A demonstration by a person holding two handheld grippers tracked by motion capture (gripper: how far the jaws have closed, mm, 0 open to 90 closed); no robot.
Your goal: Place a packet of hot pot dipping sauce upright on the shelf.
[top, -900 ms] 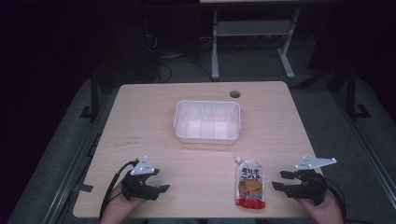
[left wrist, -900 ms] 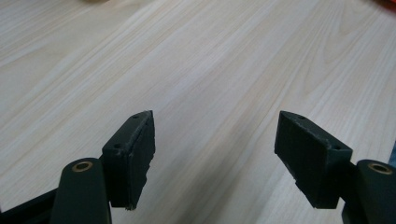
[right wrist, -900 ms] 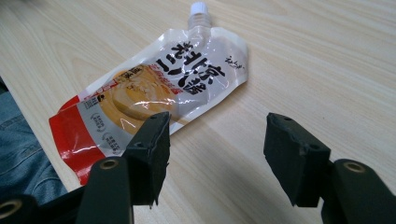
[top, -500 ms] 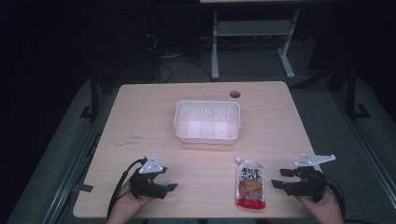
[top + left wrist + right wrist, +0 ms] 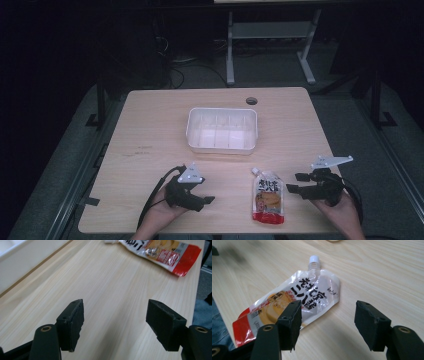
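High view: near the table's (image 5: 150,125) front edge, your left gripper (image 5: 207,199) hovers left of centre, jaws spread with nothing between them. Your right gripper (image 5: 291,183) hovers near the front right corner, jaws also spread and empty, pointing at the pouch (image 5: 268,195). The pouch lies flat between the two grippers, close to the front edge, its white cap (image 5: 255,171) pointing toward the tub (image 5: 222,129) at the table's centre. In the right gripper view the pouch (image 5: 294,307) lies just ahead of your jaws. It looks glossy and floppy, so a pinch on one corner could let it slip or sag. Pushing at it flat could slide it off the front edge. A low carry could catch the tub's rim.
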